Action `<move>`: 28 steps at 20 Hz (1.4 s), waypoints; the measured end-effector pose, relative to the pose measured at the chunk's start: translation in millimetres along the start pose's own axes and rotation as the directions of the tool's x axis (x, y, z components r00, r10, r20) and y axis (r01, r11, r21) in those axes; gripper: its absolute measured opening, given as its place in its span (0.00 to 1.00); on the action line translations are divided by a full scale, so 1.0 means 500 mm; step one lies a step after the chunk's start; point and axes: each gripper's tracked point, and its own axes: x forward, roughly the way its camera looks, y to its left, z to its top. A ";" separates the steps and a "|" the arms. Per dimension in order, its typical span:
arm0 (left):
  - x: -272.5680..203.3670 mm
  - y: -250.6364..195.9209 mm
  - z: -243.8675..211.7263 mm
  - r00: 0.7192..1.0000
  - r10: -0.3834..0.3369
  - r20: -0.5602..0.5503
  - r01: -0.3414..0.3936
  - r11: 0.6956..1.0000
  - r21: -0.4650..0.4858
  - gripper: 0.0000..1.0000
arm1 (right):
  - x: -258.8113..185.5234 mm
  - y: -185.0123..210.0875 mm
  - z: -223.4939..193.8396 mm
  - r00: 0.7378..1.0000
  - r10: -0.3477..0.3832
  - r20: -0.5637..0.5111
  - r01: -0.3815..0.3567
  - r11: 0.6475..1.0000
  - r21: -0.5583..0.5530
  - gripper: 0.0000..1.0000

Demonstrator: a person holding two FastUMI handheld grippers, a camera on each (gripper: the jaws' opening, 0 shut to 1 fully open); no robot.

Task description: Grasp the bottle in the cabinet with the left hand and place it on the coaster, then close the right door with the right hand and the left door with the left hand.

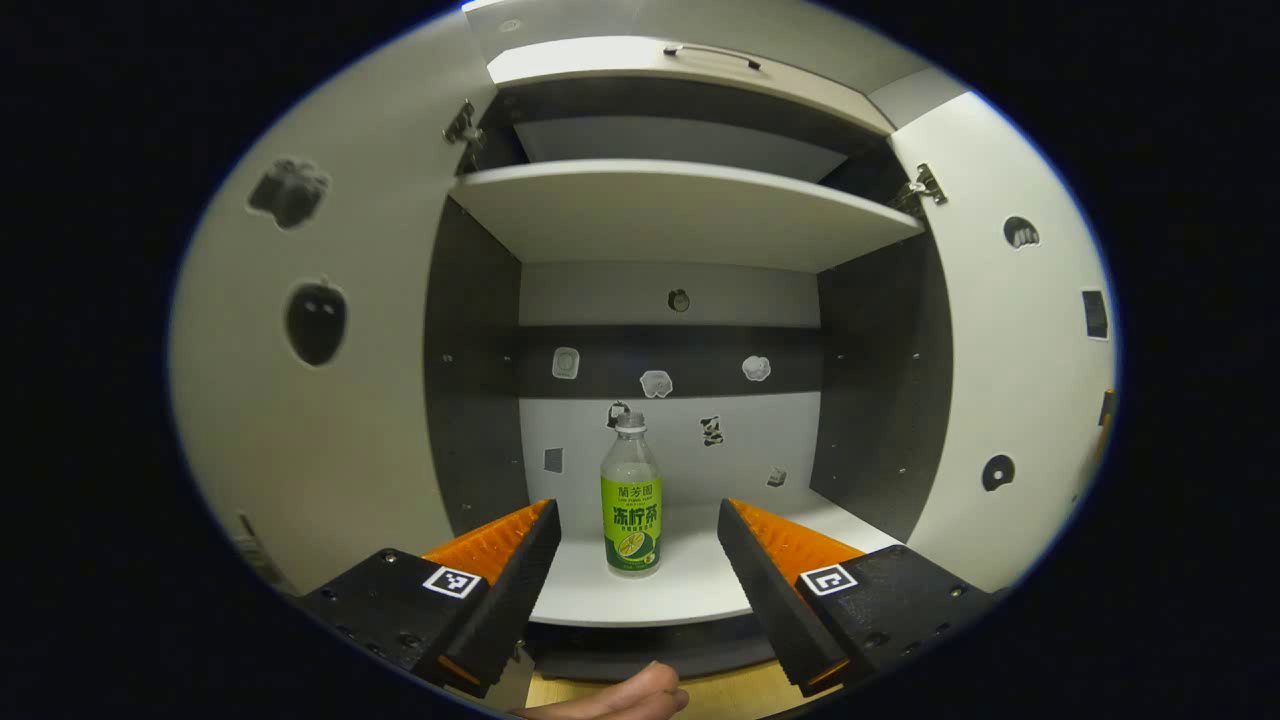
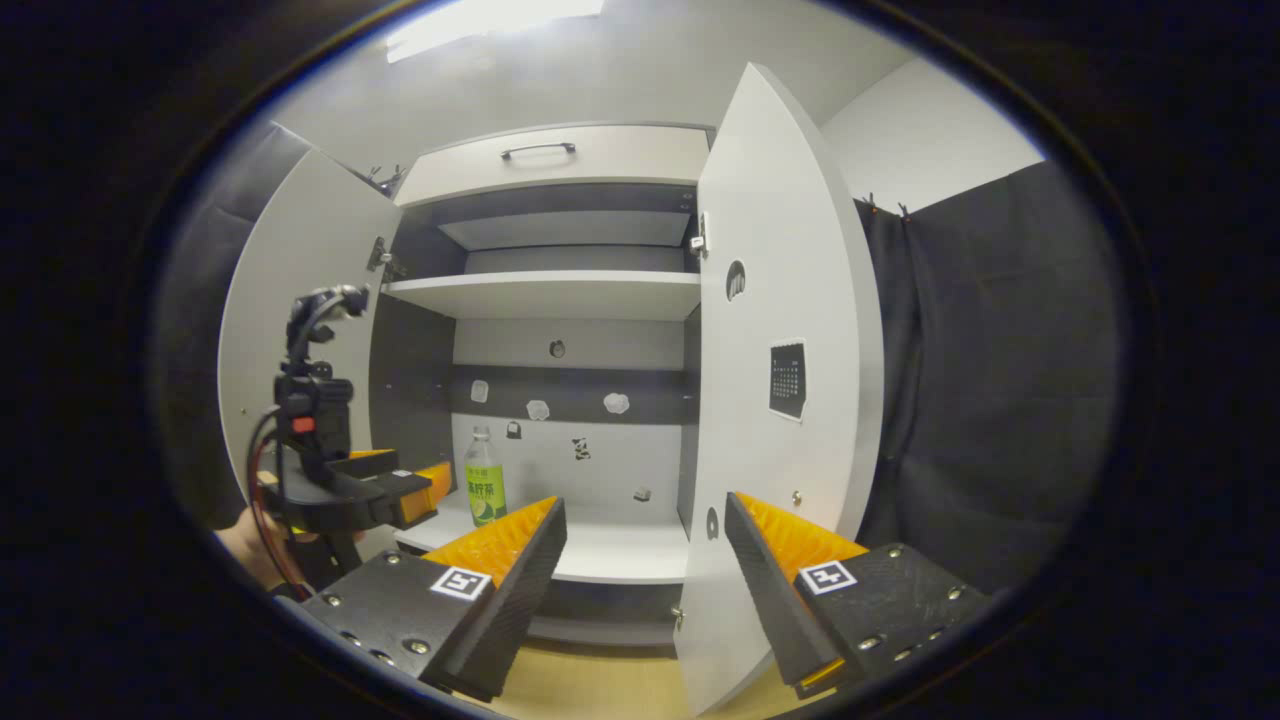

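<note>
Item: green-labelled drink bottle (image 1: 631,497), standing upright on the lower cabinet shelf (image 1: 690,585) toward its front, long axis vertical, cap uppermost, label facing outward; untouched. Left gripper (image 1: 636,540) is levelled at the bottle with its jaws released and spread wider than the body, evidently lined up so the fingers can pass either side of it. Right gripper (image 2: 645,535), jaws likewise parted and empty, hangs back near the open right door (image 2: 780,400), presumably waiting its turn; the left door (image 2: 300,330) also stands open.
</note>
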 end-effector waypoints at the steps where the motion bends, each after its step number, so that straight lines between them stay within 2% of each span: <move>1: 0.029 0.003 -0.012 1.000 0.001 0.000 -0.001 1.000 -0.001 1.00 | 0.001 0.002 0.001 1.000 0.002 0.004 -0.002 1.000 0.008 0.96; 7: 0.171 0.002 -0.102 0.998 -0.023 -0.058 0.022 0.999 -0.030 1.00 | -0.028 0.001 0.009 0.999 0.008 0.050 -0.009 1.000 0.018 0.96; 8: 0.186 0.008 -0.107 0.998 -0.011 -0.056 0.009 1.000 -0.022 1.00 | -0.038 -0.003 0.007 0.999 0.004 0.053 -0.005 1.000 0.007 0.94; 12: 0.247 0.021 -0.095 1.000 0.006 0.005 -0.006 0.999 0.033 1.00 | -0.069 -0.021 -0.021 0.999 -0.028 0.024 0.028 1.000 -0.008 0.96; 14: 0.279 0.008 -0.109 1.000 -0.021 -0.010 0.021 0.999 0.026 0.99 | -0.084 -0.030 -0.034 0.999 -0.043 0.004 0.043 0.999 -0.023 0.96; 15: 0.289 0.013 -0.130 0.999 -0.009 -0.045 0.011 0.999 0.034 0.98 | -0.095 -0.031 -0.035 0.999 -0.045 -0.003 0.045 0.999 -0.029 0.96; 17: 0.293 0.015 -0.121 0.999 -0.005 -0.047 0.007 0.999 0.041 0.82 | -0.119 -0.032 -0.032 0.999 -0.040 0.001 0.040 0.999 -0.034 0.96; 19: 0.258 -0.002 -0.096 0.999 -0.036 -0.020 0.036 0.999 0.002 0.80 | -0.143 -0.037 -0.030 0.999 -0.039 0.001 0.039 0.999 -0.020 0.94; 21: 0.210 -0.007 -0.072 0.999 -0.038 -0.005 0.038 0.999 -0.028 0.79 | -0.164 -0.049 -0.033 0.999 -0.042 -0.007 0.042 0.999 -0.013 0.96; 26: 0.075 -0.032 -0.014 0.998 -0.056 0.030 0.057 0.998 -0.015 0.78 | -0.227 -0.088 -0.027 0.998 -0.053 -0.014 0.054 0.998 0.021 0.96; 27: 0.044 -0.036 -0.003 0.998 -0.059 0.037 0.060 0.998 -0.023 0.78 | -0.243 -0.095 -0.020 0.999 -0.052 -0.007 0.053 0.998 0.024 0.94; 28: 0.012 -0.037 0.014 0.997 -0.058 0.049 0.060 0.998 -0.030 0.79 | -0.259 -0.099 -0.013 0.999 -0.045 -0.001 0.045 0.999 0.029 0.96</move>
